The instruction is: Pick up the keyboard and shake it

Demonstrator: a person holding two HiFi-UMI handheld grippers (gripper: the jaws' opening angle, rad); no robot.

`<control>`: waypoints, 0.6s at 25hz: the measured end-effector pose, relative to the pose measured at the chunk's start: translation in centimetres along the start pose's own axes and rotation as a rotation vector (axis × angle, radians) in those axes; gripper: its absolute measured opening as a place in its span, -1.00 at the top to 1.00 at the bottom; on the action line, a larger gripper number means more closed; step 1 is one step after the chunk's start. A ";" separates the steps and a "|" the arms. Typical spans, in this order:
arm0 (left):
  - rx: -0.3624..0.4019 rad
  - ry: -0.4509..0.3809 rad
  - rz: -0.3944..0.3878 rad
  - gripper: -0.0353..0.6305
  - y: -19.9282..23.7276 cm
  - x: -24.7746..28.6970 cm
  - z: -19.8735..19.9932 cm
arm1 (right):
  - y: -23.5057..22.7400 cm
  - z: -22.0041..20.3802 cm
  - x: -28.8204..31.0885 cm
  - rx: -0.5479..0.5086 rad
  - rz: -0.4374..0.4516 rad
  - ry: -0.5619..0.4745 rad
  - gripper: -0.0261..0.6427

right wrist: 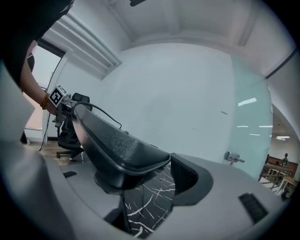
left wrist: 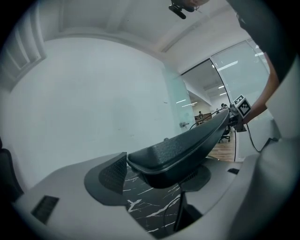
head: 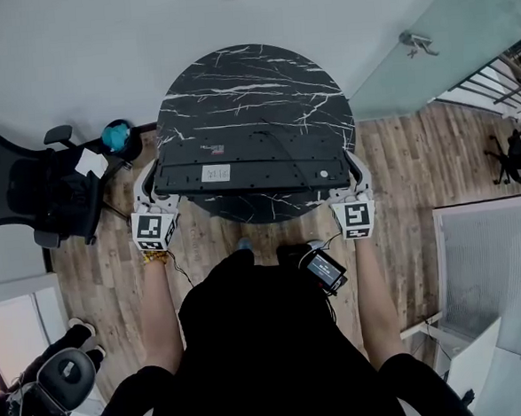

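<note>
I am holding a black rectangular plastic keyboard point(head: 248, 163) in the air, flipped so its underside and white label are facing up. It is hanging just above a round black marble table with white veins point(head: 251, 79), not touching it.

My left gripper point(head: 150, 191) is clamping the keyboard's left short end. In the left gripper view, that end is sitting wedged between my two textured fingers point(left wrist: 114, 172), which are standing wide apart because the keyboard fills the gap. My right gripper point(head: 358, 176) is clamping the opposite short end in the same way, its fingers point(right wrist: 183, 177) also spread wide around the edge.

From each pair of fingers, the keyboard is stretching sideways towards the other gripper. Its long axis is running straight across from one hand to the other, so both hands are equally near it. I judge that any shake is depending on both ends moving together.
</note>
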State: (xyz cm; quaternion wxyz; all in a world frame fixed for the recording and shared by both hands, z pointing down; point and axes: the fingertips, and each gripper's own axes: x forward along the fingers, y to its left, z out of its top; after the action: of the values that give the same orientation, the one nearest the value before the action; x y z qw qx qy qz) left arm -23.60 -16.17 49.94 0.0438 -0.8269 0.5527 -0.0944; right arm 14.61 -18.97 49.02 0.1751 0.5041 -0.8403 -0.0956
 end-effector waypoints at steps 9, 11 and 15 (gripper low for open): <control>-0.002 -0.028 0.009 0.03 0.8 -0.4 0.9 | 0.8 0.7 0.2 -0.048 -0.006 -0.022 0.20; -0.011 -0.038 0.008 0.03 0.8 -0.5 1.0 | 0.9 0.6 0.1 -0.067 -0.018 -0.025 0.20; -0.024 -0.055 0.000 0.03 0.8 -0.8 1.4 | 1.0 0.7 -0.3 -0.068 -0.008 -0.045 0.20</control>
State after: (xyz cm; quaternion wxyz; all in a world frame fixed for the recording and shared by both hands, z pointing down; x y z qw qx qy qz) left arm -24.39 -15.77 48.36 0.0493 -0.8297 0.5521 -0.0649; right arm 13.61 -18.25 48.65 0.1726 0.4988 -0.8384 -0.1361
